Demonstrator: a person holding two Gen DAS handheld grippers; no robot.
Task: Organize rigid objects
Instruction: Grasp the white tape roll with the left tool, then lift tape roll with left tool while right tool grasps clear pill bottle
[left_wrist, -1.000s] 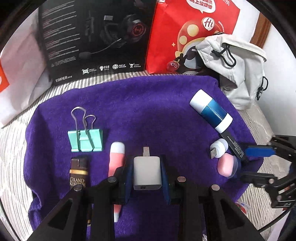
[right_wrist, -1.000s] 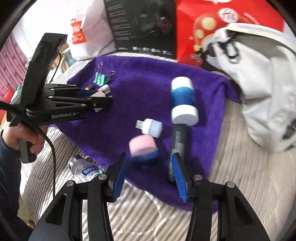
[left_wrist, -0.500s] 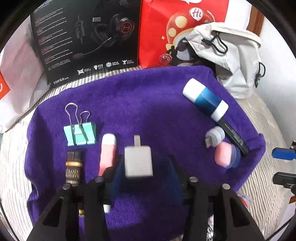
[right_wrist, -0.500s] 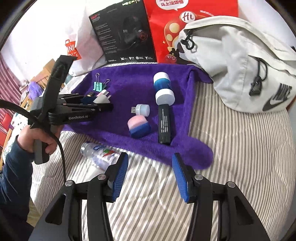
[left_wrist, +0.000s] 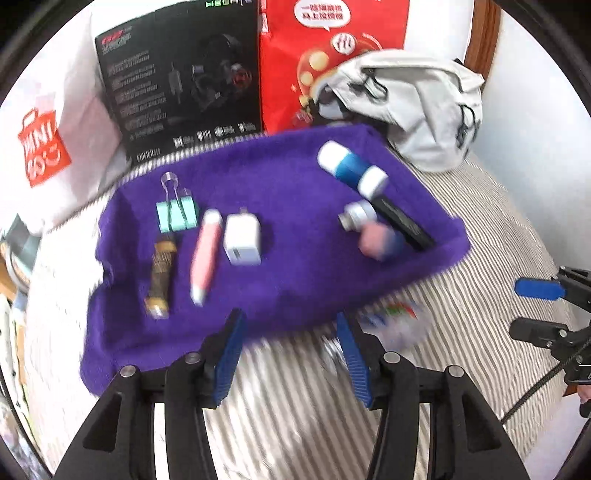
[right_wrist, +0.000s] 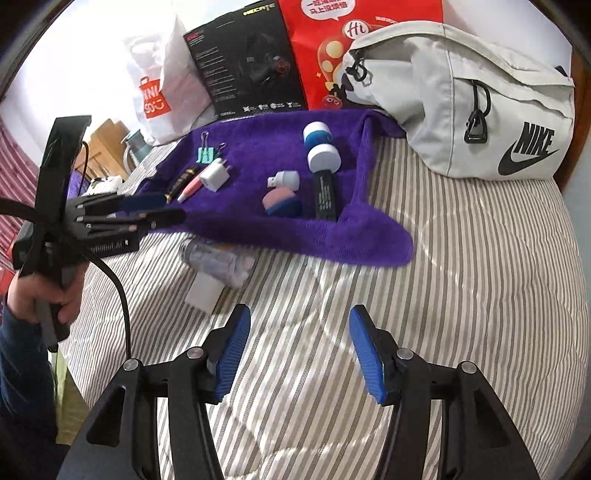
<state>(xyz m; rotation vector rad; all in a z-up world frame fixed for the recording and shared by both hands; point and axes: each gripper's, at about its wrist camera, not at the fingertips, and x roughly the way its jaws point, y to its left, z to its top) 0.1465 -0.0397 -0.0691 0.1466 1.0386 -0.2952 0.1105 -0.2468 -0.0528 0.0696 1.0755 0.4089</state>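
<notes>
On a striped bed (right_wrist: 461, 258) lies a purple towel (left_wrist: 295, 206), backed by a black box (right_wrist: 247, 59), a red bag (right_wrist: 332, 44) and a grey pouch (right_wrist: 461, 103). The white charger (left_wrist: 242, 240) rests on the towel just beside a pink pen (left_wrist: 207, 251), ahead of the left tool (left_wrist: 291, 354), whose jaws stand wide and empty. The right tool (right_wrist: 299, 350) is likewise wide, empty, over bare bedding, well apart from the towel.

Bright, even daylight; motion-blurred left view, sharper right view, strong fisheye edge warp.
</notes>
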